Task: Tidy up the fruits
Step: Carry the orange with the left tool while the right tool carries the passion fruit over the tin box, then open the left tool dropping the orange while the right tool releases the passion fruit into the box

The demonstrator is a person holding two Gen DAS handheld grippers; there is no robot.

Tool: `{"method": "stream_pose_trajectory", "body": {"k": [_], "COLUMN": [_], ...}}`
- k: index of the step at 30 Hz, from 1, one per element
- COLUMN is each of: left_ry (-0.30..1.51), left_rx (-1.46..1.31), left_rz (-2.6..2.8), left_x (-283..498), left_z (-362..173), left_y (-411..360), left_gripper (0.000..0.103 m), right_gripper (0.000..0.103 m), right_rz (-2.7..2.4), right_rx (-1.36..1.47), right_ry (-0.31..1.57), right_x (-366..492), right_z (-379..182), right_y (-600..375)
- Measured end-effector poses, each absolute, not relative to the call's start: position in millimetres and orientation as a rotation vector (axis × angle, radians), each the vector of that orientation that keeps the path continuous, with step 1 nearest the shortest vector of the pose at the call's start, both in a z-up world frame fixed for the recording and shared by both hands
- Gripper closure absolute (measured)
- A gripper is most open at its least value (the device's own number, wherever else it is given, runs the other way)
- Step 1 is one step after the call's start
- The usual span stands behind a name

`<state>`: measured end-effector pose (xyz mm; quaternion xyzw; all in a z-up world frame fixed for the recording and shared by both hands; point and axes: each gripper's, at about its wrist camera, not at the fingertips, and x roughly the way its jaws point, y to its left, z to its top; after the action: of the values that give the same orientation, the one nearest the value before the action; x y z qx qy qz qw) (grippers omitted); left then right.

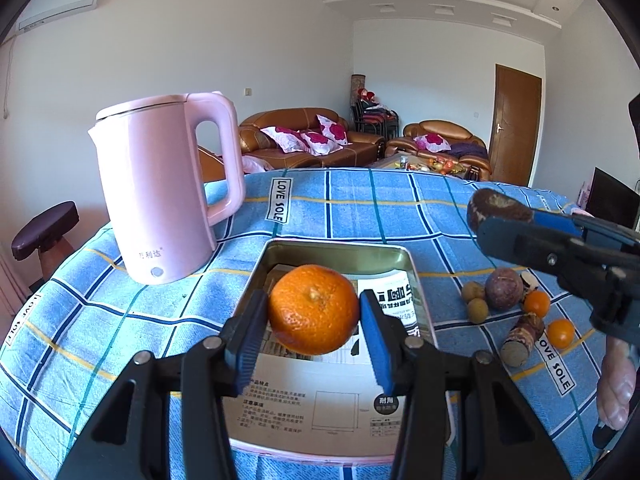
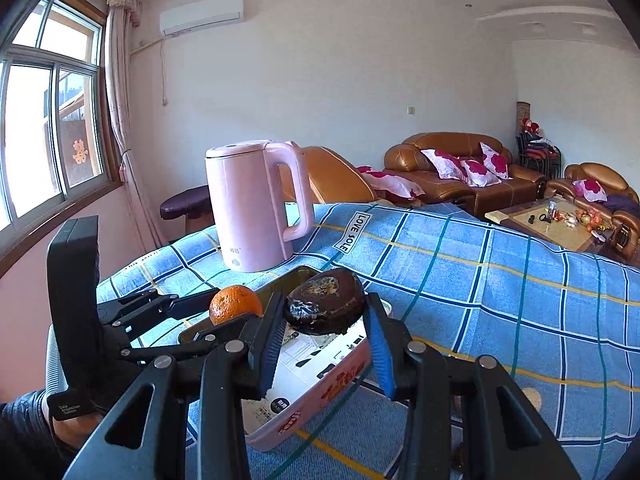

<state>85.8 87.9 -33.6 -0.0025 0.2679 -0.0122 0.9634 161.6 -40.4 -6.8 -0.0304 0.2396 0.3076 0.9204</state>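
A: Status of both tools, nearest items first

B: Left gripper (image 1: pixel 314 316): jaws closed on the orange (image 1: pixel 313 309), held above the near part of the tin tray (image 1: pixel 404 256), which is lined with printed paper. Right gripper (image 2: pixel 326 322): jaws closed on a dark brown fruit (image 2: pixel 326 306), also over the tray

A: Remaining items?

B: On the checked cloth (image 1: pixel 360 208) covering the surface, right of the tray: a purple round fruit (image 1: pixel 504 289), two small brown fruits (image 1: pixel 473 291), two small oranges (image 1: pixel 536 303) and a cut cane piece (image 1: pixel 522 340), close together. Farther back stands the pink kettle (image 1: pixel 168 188)

A: Failure modes?

B: Judged risks: both tools converge on one tray, so the linkages may collide. A release from height could let the orange roll or bounce over the low rim. The dark fruit looks soft; excess pressure may crush it. A wide leftward swing may strike the kettle
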Motion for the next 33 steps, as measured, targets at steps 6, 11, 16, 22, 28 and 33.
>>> {"method": "stream_pose_trajectory", "body": {"k": [6,11,16,22,28,33], "left_ry": [0.573,0.595,0.615,0.634,0.657,0.677], "left_rx": [0.000,0.007,0.009,0.003,0.004,0.002], "left_rz": [-0.015,-0.009,-0.005,0.006,0.007,0.011], "left_x": [98,104,109,113,118,121], "left_z": [-38,-43,-47,-53,-58,-63], "left_y": [92,93,94,97,98,99], "left_gripper": [0.055,0.055,0.055,0.055,0.055,0.055], "right_gripper": [0.061,0.061,0.061,0.061,0.061,0.061], "right_rz": [0.635,0.636,0.639,0.645,0.645,0.640], "right_rx": [-0.061,-0.059,-0.067,-0.088,-0.103,-0.112], "right_ry": [0.538,0.575,0.602,0.624,0.637,0.652], "right_x": [175,183,188,189,191,193], "right_z": [-23,-37,-46,-58,-65,-71], "right_y": [-29,-22,-17,-9,-3,0]}}
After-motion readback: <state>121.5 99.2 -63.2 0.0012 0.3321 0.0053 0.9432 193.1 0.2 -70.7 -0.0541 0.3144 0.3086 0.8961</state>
